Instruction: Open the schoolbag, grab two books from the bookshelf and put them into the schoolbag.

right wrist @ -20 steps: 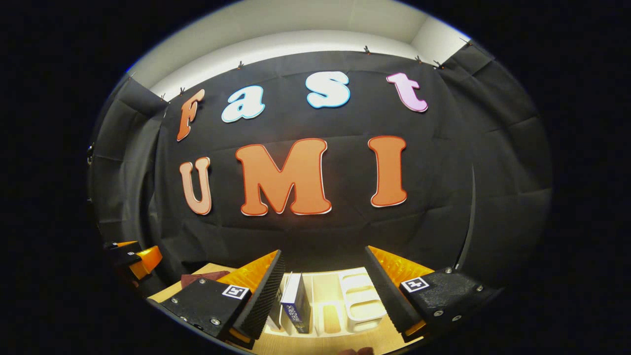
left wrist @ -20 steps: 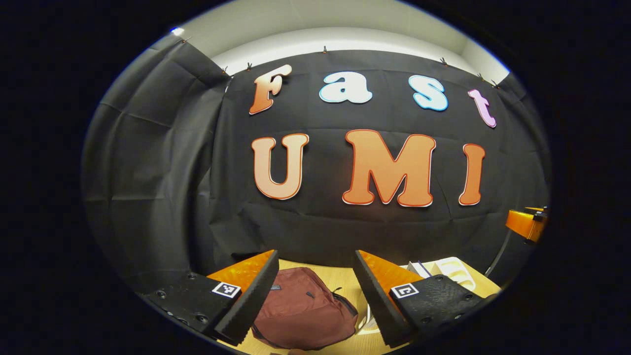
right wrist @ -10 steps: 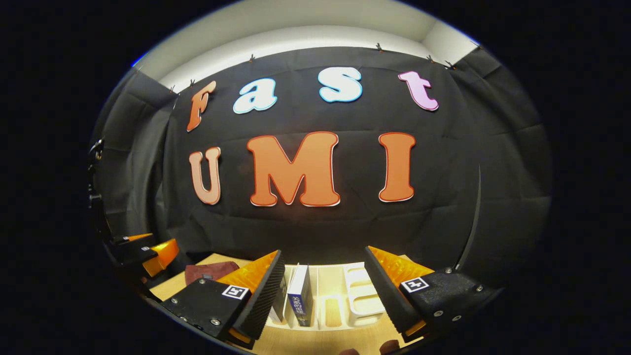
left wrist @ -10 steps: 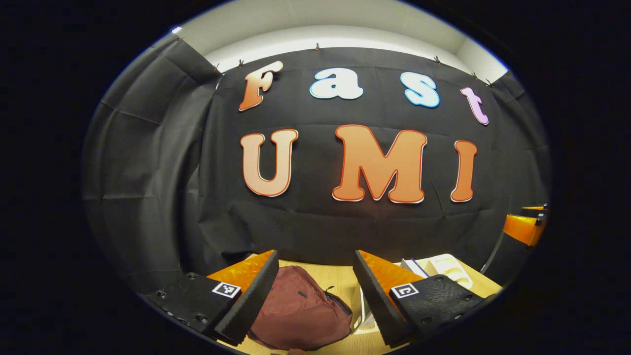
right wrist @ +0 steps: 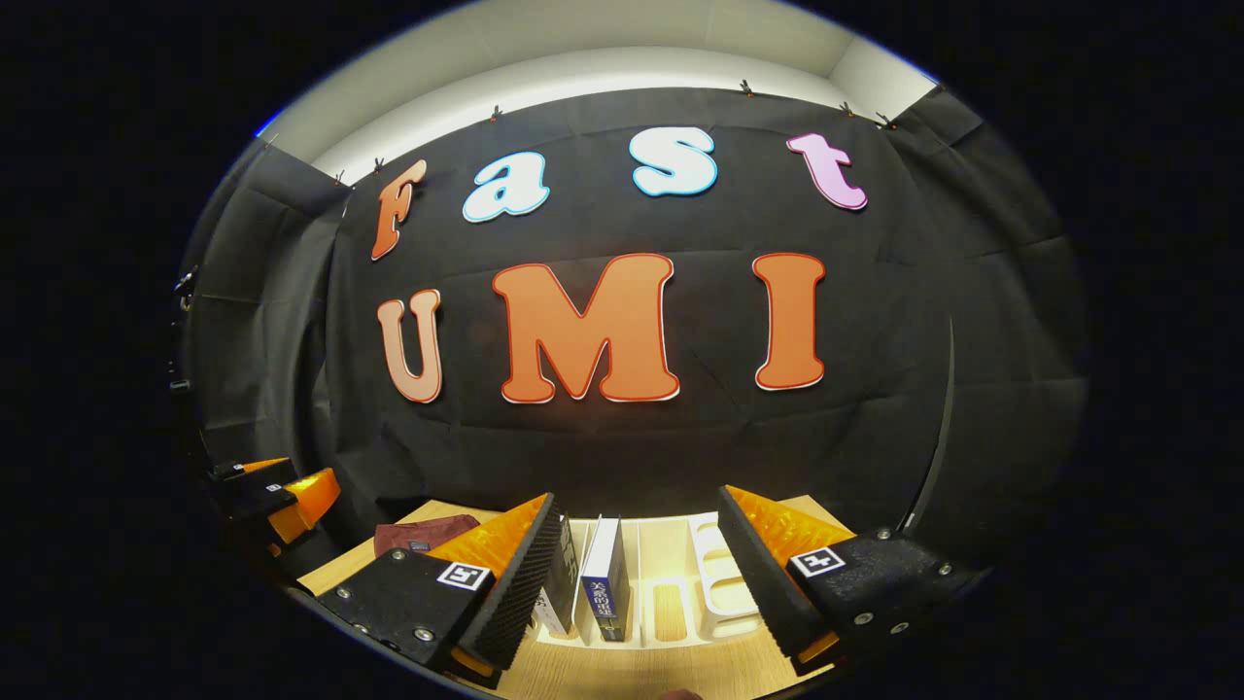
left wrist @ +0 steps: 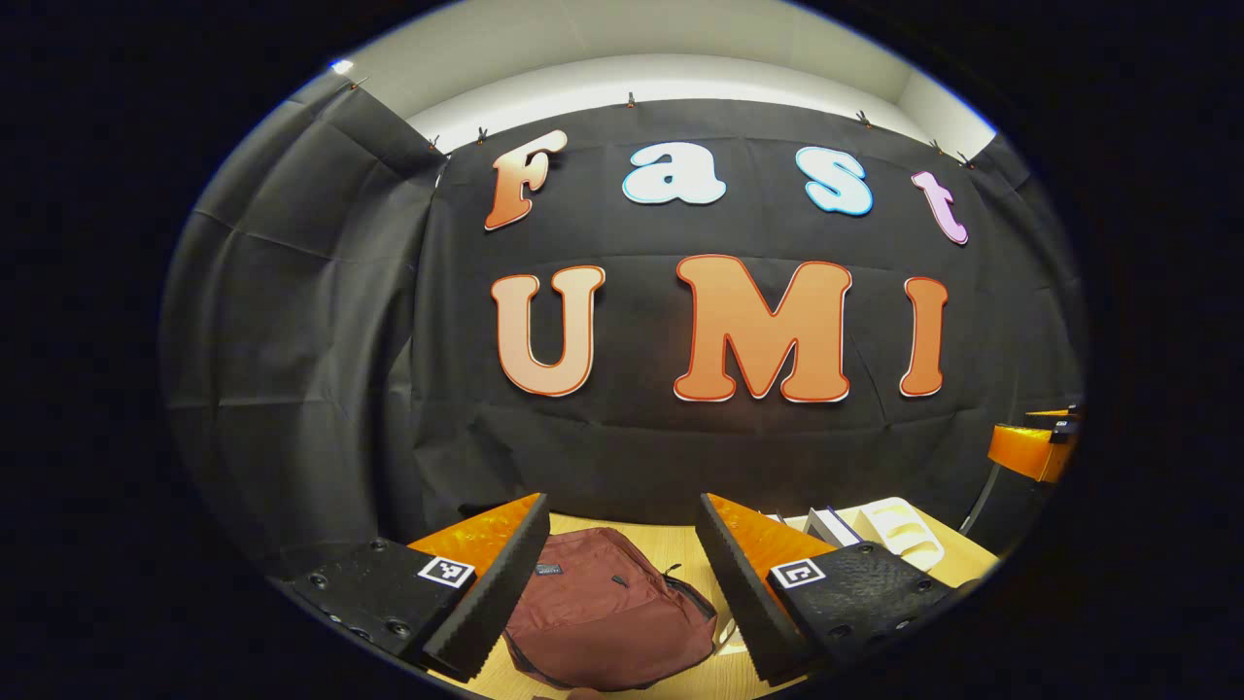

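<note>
In the left gripper view, the left gripper (left wrist: 622, 574) is hanging above the wooden tabletop (left wrist: 680, 544) with its jaws spread wide and nothing between them, and through the gap the maroon schoolbag (left wrist: 607, 622) is lying flat on the wood at about 6 o'clock, its zipper looking closed. Toward 4 o'clock in that view the white bookshelf (left wrist: 899, 530) is sitting on the tabletop just beside the bag, with the top edges of the books (left wrist: 831, 525) peeking out past one finger, and the other gripper is showing far out at 3 o'clock as a small shape at the edge. The right gripper view is giving the closer look at the rack: the right gripper (right wrist: 637, 574) is hovering with its jaws also wide apart and holding nothing, and between them the bookshelf (right wrist: 714, 583) is standing at 6 o'clock with its upright dividers plain to see. Two books (right wrist: 603, 578) are standing upright in its slots on the 7 o'clock side, one partly hidden behind a finger, while the other slots are sitting bare. Here the schoolbag (right wrist: 423, 535) is showing as a maroon sliver at 8 o'clock, and the left gripper (right wrist: 277, 491) is floating beyond it near 9 o'clock, too small to tell how its jaws stand from this side.
</note>
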